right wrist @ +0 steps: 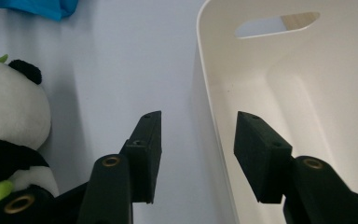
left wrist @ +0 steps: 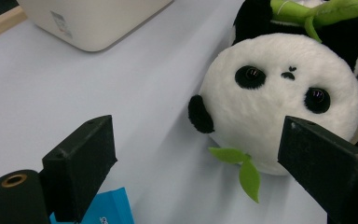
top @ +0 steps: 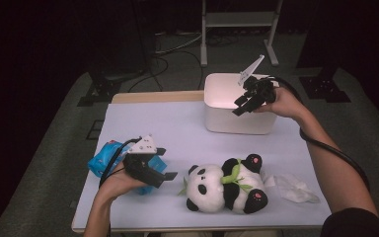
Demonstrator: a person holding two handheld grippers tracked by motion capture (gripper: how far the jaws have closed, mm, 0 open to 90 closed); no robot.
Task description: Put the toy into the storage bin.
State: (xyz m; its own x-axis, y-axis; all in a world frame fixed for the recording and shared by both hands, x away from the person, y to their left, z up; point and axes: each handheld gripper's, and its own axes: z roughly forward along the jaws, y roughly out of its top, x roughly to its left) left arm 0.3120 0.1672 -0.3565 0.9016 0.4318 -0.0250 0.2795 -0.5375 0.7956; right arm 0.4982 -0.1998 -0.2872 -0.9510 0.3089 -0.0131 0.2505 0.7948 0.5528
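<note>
Panda toy [top: 225, 187]: soft plush, fuzzy white and black, felt-like green leaves, at 6 o'clock.
Bin [top: 234, 121]: smooth cream plastic, slight sheen, at 1 o'clock.
Table cover [top: 168, 128]: smooth, matt, pale.
Blue pack [top: 103, 157]: glossy plastic wrap, at 8 o'clock.
Tissue [top: 296, 189]: crumpled white paper, at 4 o'clock.
Gripper pads [right wrist: 258, 149]: matt black, faintly grainy.

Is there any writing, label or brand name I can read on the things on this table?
Nothing reads clearly.
Grey sticker on the white bin's outer wall, left gripper view: print too small and blurred.
White lettering on the blue packet's corner, left gripper view: cut off, unreadable.
Plush panda: no writing.
</note>
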